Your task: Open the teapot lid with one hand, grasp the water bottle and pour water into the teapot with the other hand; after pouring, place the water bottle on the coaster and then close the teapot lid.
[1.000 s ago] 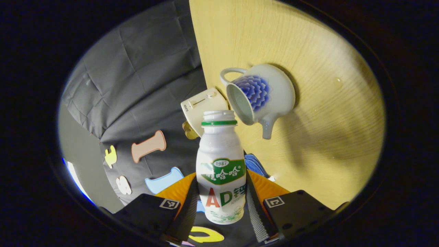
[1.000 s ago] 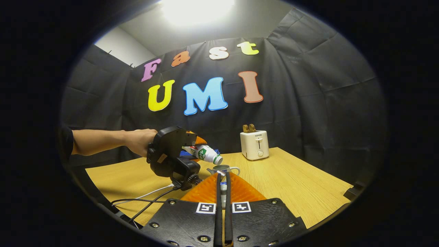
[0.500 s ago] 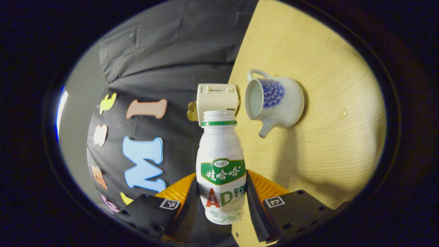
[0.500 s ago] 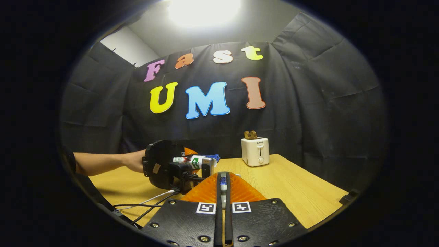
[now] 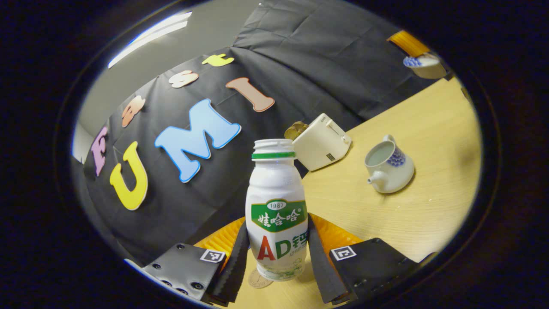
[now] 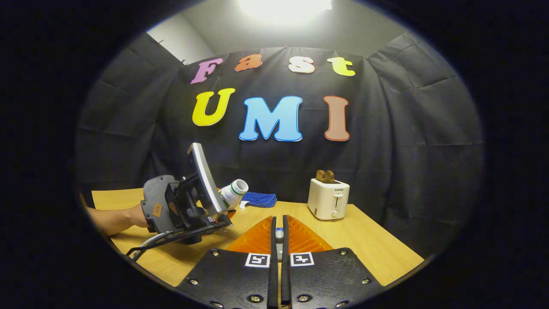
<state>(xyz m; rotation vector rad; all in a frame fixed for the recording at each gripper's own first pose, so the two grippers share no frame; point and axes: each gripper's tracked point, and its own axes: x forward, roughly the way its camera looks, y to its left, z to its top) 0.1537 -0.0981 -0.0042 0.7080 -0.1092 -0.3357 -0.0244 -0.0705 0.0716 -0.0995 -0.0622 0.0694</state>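
My left gripper (image 5: pixel 277 225) is shut on the white water bottle (image 5: pixel 276 201), which has a green label and an uncapped neck. In the right gripper view the bottle (image 6: pixel 233 193) leans only slightly, held above the table's left side. Part of a round coaster (image 5: pixel 258 280) peeks out beneath the bottle's base. The white teapot (image 5: pixel 389 168) with blue flowers stands open on the table, to the right of the bottle. My right gripper (image 6: pixel 279 223) is shut on the teapot lid (image 6: pixel 279 234). In the left gripper view the lid (image 5: pixel 422 65) hangs high at the far right.
A cream toaster (image 5: pixel 321 141) with toast in it stands at the back of the wooden table (image 5: pixel 386 214), also seen as the toaster (image 6: pixel 329 199). A folded blue cloth (image 6: pixel 259 199) lies by the back wall. A person's hand (image 6: pixel 116 216) holds the left gripper.
The bottle has swung from lying tilted at the teapot's mouth back to nearly upright and moved left, away from the teapot. The right gripper still holds the lid up.
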